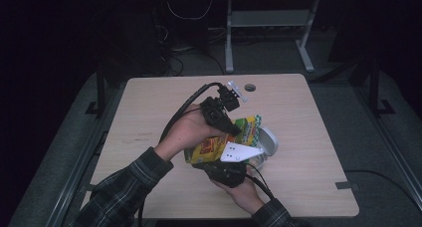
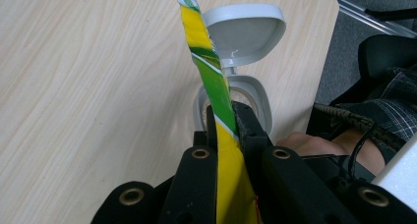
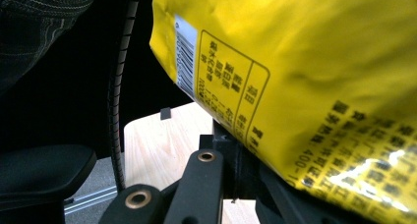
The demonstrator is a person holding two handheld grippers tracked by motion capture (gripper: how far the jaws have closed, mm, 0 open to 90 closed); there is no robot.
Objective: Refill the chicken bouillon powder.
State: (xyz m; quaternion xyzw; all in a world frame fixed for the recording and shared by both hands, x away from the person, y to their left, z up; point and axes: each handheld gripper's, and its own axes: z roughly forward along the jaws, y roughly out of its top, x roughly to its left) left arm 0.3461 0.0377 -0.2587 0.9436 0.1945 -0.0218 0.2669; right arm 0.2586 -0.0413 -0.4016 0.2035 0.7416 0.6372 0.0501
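A yellow and green snack bag (image 1: 211,148) is held up over the wooden table (image 1: 149,112) between both grippers. My left gripper (image 1: 235,131) comes in from the upper left and is shut on the bag's green top part. In the left gripper view the bag (image 2: 216,81) stands edge-on between the jaws of the left gripper (image 2: 227,113). My right gripper (image 1: 219,163) sits below, shut on the bag's lower yellow end. Printed yellow foil (image 3: 305,76) covers the right gripper (image 3: 231,140). A white container (image 2: 260,98) with its flip lid (image 2: 246,32) open stands just beyond the bag.
The white container (image 1: 267,141) stands right of the bag, near the table's middle. A round cable hole (image 1: 250,87) is at the table's far edge. A grey desk frame (image 1: 268,18) and cables lie on the floor beyond. A plaid sleeve (image 1: 129,187) crosses the near left.
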